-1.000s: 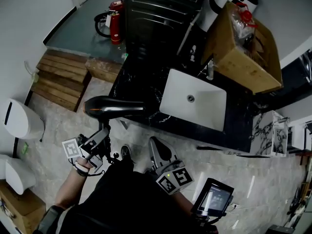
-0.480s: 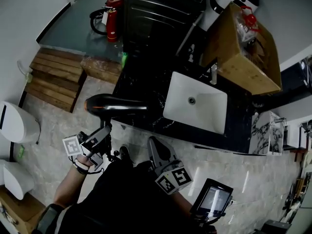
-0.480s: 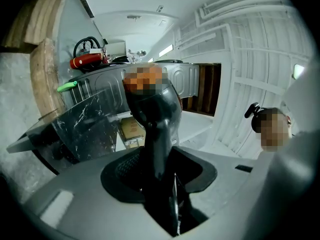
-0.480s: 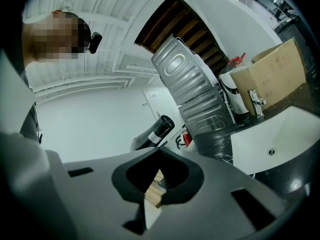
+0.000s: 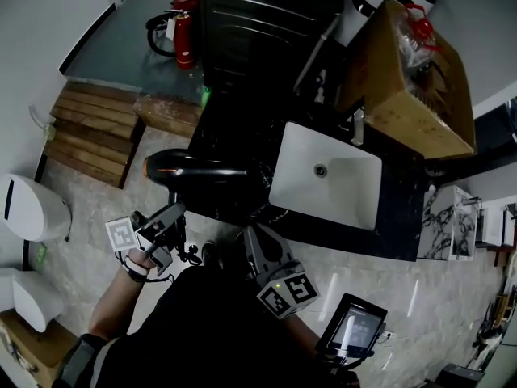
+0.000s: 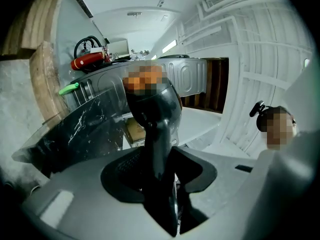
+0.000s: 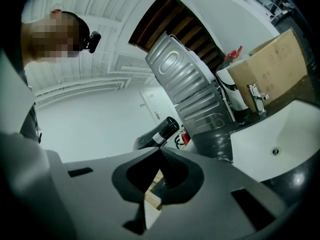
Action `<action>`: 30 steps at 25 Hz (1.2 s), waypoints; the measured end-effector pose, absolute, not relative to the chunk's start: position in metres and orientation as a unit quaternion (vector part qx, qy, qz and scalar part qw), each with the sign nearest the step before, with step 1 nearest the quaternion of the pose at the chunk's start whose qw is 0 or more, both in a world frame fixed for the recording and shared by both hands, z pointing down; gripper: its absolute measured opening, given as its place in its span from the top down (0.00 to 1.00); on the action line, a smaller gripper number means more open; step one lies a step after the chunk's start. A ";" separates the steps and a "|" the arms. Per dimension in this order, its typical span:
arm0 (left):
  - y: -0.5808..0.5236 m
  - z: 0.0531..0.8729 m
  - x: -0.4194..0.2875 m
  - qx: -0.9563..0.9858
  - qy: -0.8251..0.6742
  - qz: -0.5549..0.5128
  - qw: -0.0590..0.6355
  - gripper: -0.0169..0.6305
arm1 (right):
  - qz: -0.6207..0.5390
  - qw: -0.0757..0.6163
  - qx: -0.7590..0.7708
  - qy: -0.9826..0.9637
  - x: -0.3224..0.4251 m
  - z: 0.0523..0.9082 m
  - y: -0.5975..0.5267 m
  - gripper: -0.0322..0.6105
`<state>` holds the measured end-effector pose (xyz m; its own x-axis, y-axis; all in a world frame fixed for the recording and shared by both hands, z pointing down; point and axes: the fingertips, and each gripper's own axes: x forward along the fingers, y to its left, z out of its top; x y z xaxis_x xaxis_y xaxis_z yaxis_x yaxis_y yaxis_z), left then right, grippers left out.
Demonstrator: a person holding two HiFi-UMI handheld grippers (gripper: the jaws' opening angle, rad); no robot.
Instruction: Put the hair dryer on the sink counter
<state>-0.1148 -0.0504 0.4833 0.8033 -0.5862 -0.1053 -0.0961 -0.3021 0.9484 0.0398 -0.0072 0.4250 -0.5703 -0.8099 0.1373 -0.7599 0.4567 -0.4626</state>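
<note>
While tight on the hair dryer (image 5: 202,172), left gripper (image 5: 173,215) angled toward sink counter (image 5: 234,132).

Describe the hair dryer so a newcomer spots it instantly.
Find the black marble sink counter with the white basin. At its left end, the left gripper holds the hair dryer by its handle. It is the only glossy black barrel there, with an orange-tinted rear.
</note>
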 end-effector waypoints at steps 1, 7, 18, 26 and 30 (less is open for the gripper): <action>-0.056 0.483 -0.112 0.774 -0.222 -0.223 0.549 0.71 | -0.246 0.053 -0.458 0.853 0.042 0.425 -0.013 0.96; -0.088 0.488 -0.103 0.776 -0.244 -0.205 0.544 0.71 | -0.259 0.055 -0.441 0.858 0.054 0.430 -0.050 0.96; -0.132 0.512 -0.095 0.767 -0.265 -0.147 0.565 0.71 | -0.285 0.056 -0.421 0.860 0.064 0.441 -0.085 0.96; -0.161 0.527 -0.076 0.769 -0.245 -0.105 0.581 0.71 | -0.302 0.050 -0.408 0.860 0.076 0.451 -0.102 0.96; -0.179 0.539 -0.074 0.766 -0.236 -0.071 0.594 0.71 | -0.311 0.047 -0.409 0.857 0.075 0.454 -0.110 0.96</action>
